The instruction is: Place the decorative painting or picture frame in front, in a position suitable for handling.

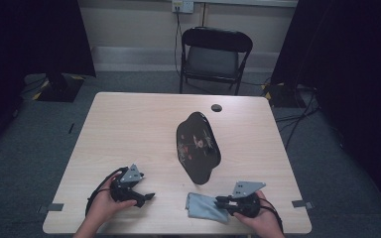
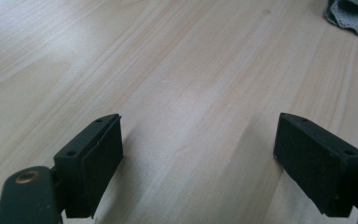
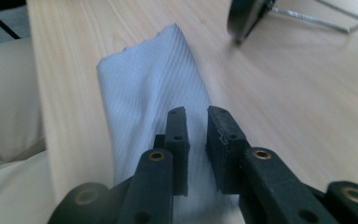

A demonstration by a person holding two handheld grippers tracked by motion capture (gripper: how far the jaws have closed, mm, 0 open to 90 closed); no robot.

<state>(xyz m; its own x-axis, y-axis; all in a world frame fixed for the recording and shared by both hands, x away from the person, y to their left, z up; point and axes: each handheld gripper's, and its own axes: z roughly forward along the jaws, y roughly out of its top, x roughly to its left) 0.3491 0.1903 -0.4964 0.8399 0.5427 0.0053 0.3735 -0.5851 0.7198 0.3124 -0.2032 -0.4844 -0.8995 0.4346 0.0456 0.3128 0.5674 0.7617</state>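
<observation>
**Two hand-held grippers at a wooden table, the right one over a grey cloth**

Seen from above, a person's hands come in from the near edge of a pale wooden table [image 1: 129, 129]. On the left, the left gripper [image 1: 149, 197] lies low over bare wood, well apart from everything else. Its own view shows the two black jaws spread wide with nothing between them, just the table grain beneath.

In the middle of the table stands a black lacquered plate [image 1: 197, 147] with a floral pattern, propped upright and tilted on a wire stand [image 3: 317, 18].

Just right of centre, near the front edge, a folded grey cloth [image 1: 204, 206] lies flat on the table. The right gripper [image 1: 220, 201] points left at the cloth's right end. In its own view the jaws stand nearly closed, a narrow gap between the pads [image 3: 177, 135], right above the cloth [image 3: 154, 79]; whether they pinch the fabric cannot be told.
</observation>
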